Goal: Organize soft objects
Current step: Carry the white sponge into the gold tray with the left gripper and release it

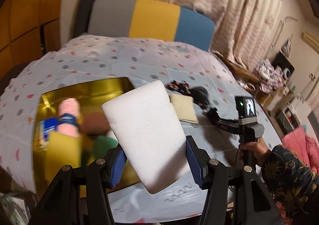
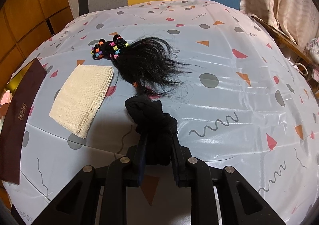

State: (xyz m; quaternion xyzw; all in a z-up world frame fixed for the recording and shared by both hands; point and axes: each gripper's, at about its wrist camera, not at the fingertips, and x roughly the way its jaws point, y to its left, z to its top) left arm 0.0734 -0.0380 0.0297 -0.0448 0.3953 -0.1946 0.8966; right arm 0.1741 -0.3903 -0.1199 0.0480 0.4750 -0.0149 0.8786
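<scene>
My left gripper (image 1: pixel 156 162) is shut on a white foam block (image 1: pixel 145 131) and holds it above the table, at the right edge of a gold-lined box (image 1: pixel 83 89). The box holds a pink roll (image 1: pixel 68 117), a brown pad (image 1: pixel 94 123), and yellow and green pieces. My right gripper (image 2: pixel 158 157) is shut on a black scrunchie (image 2: pixel 153 123), low over the table; it also shows in the left wrist view (image 1: pixel 229 123). A black hair tuft (image 2: pixel 147 65), a bundle of coloured hair ties (image 2: pixel 108 49) and a folded cream cloth (image 2: pixel 81 99) lie ahead of it.
The table has a pale patterned plastic cover (image 2: pixel 229 89). The dark maroon box lid (image 2: pixel 18 121) lies at the left. A grey, yellow and blue chair back (image 1: pixel 151 19) stands behind the table. Curtains and clutter are at the right.
</scene>
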